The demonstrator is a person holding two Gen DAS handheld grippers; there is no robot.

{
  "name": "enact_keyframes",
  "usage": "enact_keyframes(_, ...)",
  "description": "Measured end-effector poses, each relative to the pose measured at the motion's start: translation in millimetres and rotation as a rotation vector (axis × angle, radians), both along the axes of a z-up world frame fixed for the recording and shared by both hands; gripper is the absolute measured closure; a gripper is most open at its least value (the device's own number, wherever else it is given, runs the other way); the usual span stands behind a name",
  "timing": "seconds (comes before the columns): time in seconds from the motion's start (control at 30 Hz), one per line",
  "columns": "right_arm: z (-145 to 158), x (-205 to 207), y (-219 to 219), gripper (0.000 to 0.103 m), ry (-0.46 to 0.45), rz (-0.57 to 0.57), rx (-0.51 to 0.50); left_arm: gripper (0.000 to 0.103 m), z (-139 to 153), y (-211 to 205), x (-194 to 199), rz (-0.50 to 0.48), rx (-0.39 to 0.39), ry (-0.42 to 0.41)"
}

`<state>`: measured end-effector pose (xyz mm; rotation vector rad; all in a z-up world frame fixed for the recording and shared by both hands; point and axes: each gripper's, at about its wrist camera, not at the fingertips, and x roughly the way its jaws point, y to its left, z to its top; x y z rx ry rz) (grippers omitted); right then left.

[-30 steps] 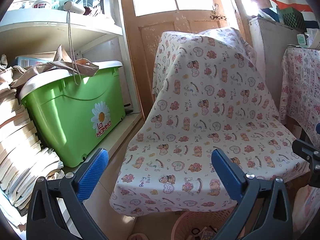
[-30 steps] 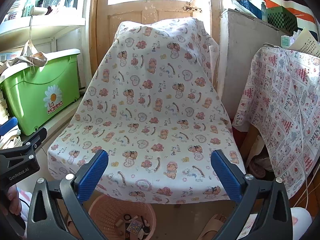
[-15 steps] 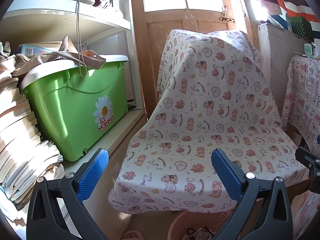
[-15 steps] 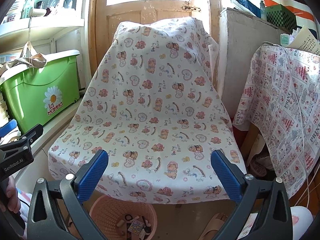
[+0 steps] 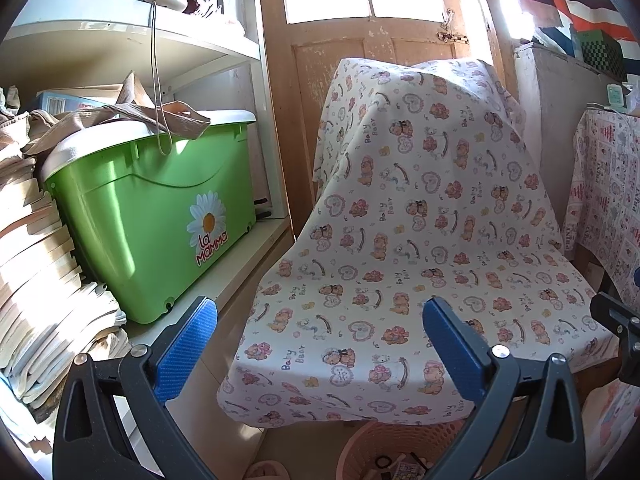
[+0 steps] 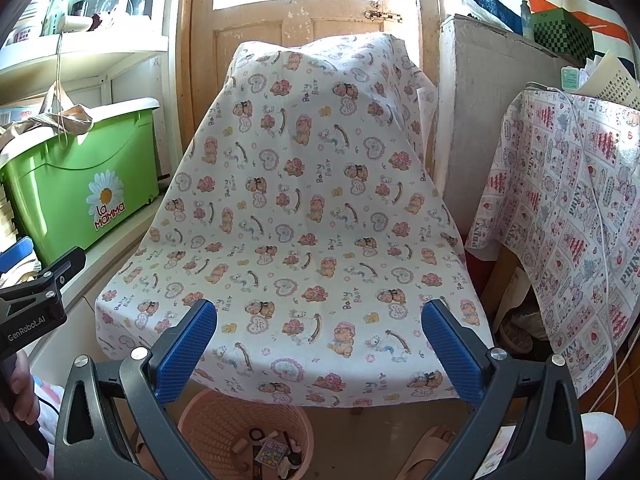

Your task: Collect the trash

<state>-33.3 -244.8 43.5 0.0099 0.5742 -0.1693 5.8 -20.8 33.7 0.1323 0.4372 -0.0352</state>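
Both grippers, left gripper (image 5: pixel 320 344) and right gripper (image 6: pixel 319 340), gape wide and empty. The pink woven plastic trash basket (image 6: pixel 224 416) sits below the bear-print cloth-draped chair (image 6: pixel 304 216); overhanging fabric could snag a descending finger.

Black tongs (image 6: pixel 319 344), blue ribbed pads (image 6: pixel 186 350)
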Motion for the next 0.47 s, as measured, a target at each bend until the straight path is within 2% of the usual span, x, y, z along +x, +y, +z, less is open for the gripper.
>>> enact_keyframes(0.47, -0.4, 0.8, -0.8, 0.000, 0.003, 0.002, 0.002, 0.001, 1.0, -2.5, -1.6, -0.013, 0.018, -0.009)
